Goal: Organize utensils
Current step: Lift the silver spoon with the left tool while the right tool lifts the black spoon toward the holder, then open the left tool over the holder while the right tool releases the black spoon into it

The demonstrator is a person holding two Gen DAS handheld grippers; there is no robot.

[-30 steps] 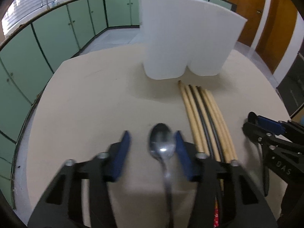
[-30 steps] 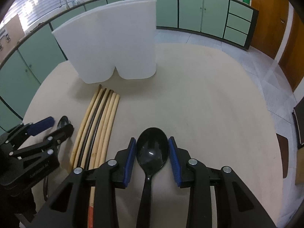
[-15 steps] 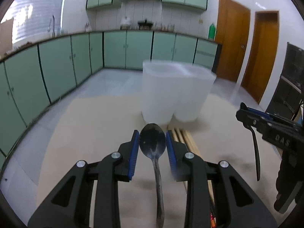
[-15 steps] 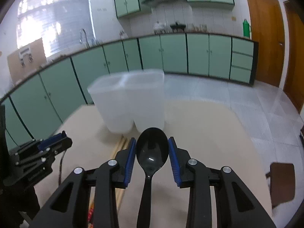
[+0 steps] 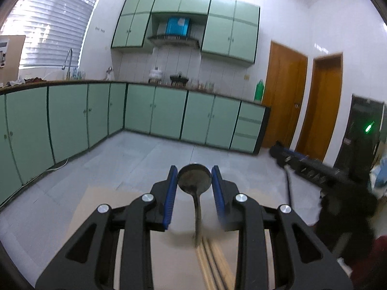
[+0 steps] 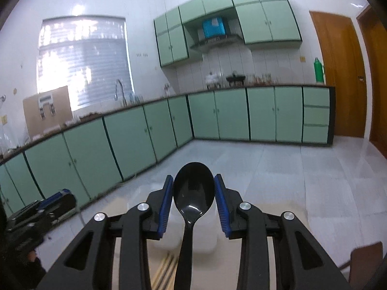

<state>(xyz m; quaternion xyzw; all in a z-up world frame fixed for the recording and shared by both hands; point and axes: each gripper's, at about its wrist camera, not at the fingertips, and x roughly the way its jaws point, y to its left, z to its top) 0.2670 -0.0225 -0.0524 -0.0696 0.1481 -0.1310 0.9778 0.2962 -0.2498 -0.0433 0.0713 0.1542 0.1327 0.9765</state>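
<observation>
Black plastic was seen in the right tool [image 6: 194, 193], whose blue pads were closed on the bowl of a black spoon [image 6: 193, 191]. The left tool [image 5: 194, 186], its jaws lately narrowed, was clamped on a metal spoon [image 5: 194, 178]. Both spoons were held above the desk [image 5: 101, 205]. Chopsticks [image 5: 212, 263] were left lying at 6 o'clock. The white holder [image 6: 205, 239] was glimpsed below the black spoon; nothing was judged sorted yet.

Open air lies ahead of both raised grippers above the table [image 5: 96, 200], while the chopsticks [image 5: 212, 261] below and the white container [image 6: 200, 239] under the right one stand as obstacles.
</observation>
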